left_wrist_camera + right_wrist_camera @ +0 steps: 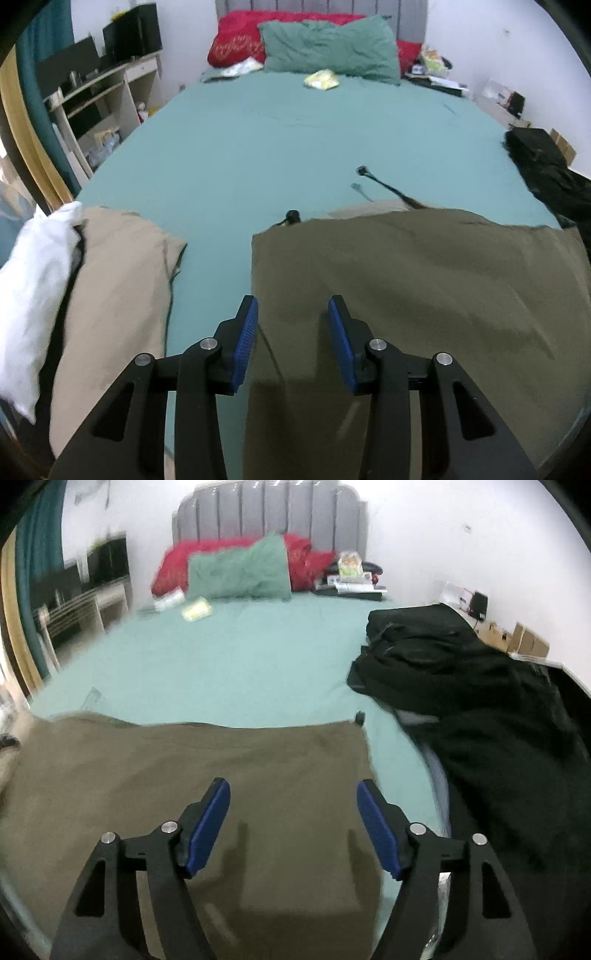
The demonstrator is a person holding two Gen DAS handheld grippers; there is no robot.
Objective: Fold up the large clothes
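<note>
While over olive garment (pixel 406 295) | L tool (pixel 291 314) & R tool (pixel 293 797) agape | no legible txt

At the top centre of the frame we list a green pillow (pixel 328 46) lying against a red blanket (pixel 240 40), with a grey headboard (pixel 266 515) behind; below them a small yellow packet (pixel 321 79) on the teal bedsheet (pixel 277 140); at upper left, a pale shelf unit (pixel 107 92)

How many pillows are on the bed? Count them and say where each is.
2 clearly: a green pillow in front, against the headboard, and a red pillow behind it. More red shows at its other end; possibly a third, partly hidden.
</note>
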